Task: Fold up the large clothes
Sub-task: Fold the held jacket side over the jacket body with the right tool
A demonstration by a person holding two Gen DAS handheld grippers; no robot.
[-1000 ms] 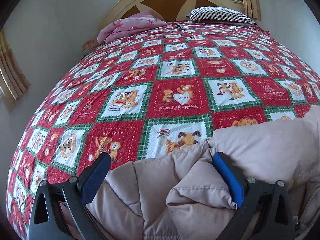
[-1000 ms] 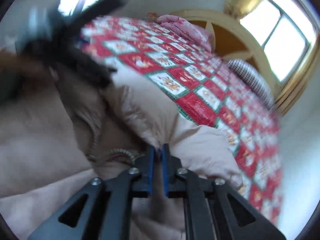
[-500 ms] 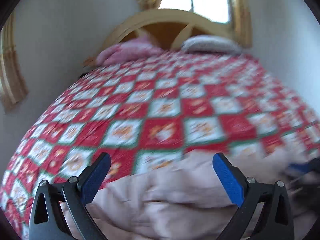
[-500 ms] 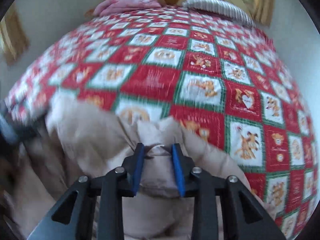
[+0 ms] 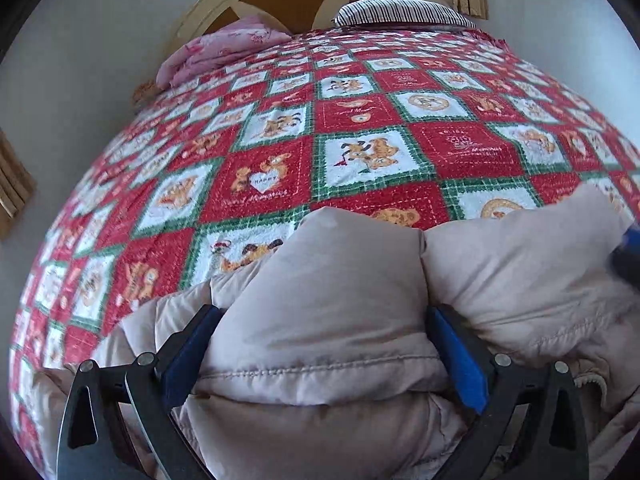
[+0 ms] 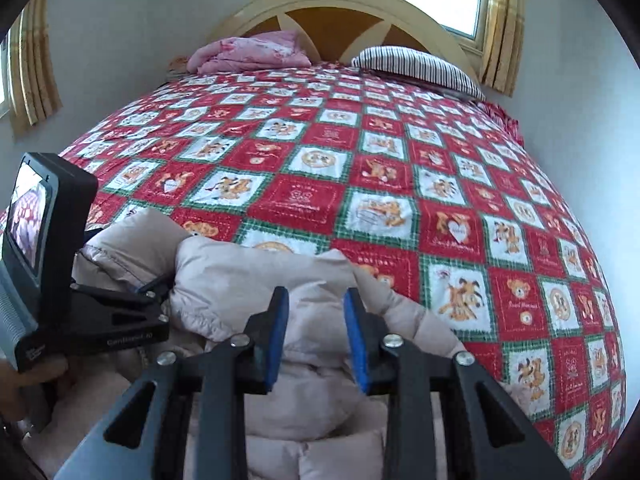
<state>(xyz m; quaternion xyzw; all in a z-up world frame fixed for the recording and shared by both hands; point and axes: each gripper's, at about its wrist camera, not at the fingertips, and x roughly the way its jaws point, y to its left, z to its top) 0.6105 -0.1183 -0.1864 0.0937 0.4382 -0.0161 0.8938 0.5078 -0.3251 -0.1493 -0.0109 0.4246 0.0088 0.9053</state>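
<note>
A beige puffer jacket (image 5: 340, 300) lies bunched at the near edge of the bed; it also shows in the right wrist view (image 6: 256, 276). My left gripper (image 5: 320, 320) is wide open, and a thick quilted fold of the jacket fills the gap between its blue pads. My right gripper (image 6: 316, 308) is partly open around a bulge of the jacket, with its pads against the fabric's sides. The left gripper's body and screen (image 6: 48, 248) show at the left of the right wrist view.
The bed carries a red, green and white patchwork quilt (image 6: 360, 184) with bear pictures. A pink folded blanket (image 6: 248, 54) and a striped pillow (image 6: 420, 66) lie by the curved headboard (image 6: 336, 12). Walls and curtained windows surround the bed.
My left gripper has dropped down over the jacket, so a thick fold now sits between its pads. My right gripper swung to face the headboard and opened from shut to partly open.
</note>
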